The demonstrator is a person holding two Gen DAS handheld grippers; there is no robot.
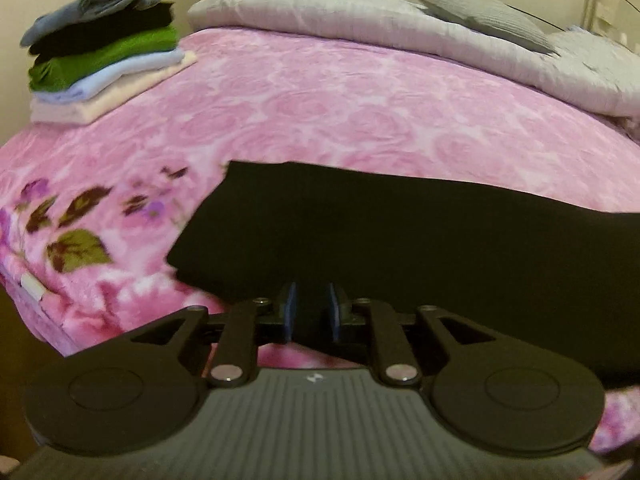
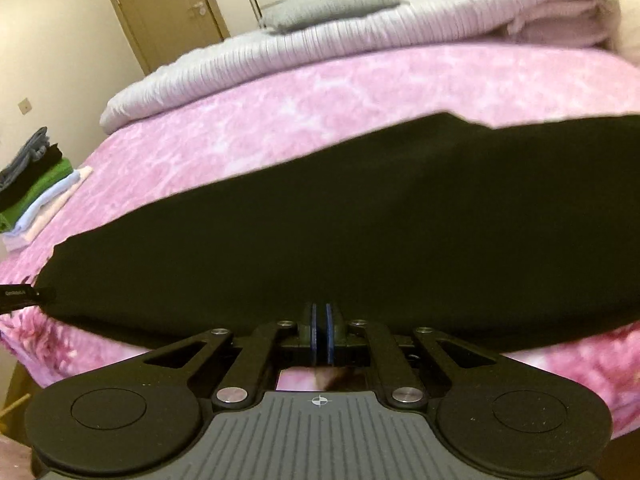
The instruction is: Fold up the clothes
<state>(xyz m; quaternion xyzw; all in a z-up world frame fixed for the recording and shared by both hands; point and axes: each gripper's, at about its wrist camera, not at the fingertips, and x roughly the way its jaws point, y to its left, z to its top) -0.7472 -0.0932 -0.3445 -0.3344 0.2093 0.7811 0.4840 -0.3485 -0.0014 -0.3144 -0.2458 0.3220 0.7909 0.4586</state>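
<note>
A black garment lies folded into a long band across the near part of a pink flowered blanket. My left gripper is at the garment's near edge, close to its left end. Its blue pads stand apart and do not press on anything; only black cloth shows in the gap. In the right wrist view the black garment fills the middle. My right gripper is shut at its near edge, and the pads pinch a thin fold of the cloth.
A stack of folded clothes sits at the bed's far left corner, also seen as the stack from the right. A pale folded quilt with a grey pillow lines the far side. A door stands behind.
</note>
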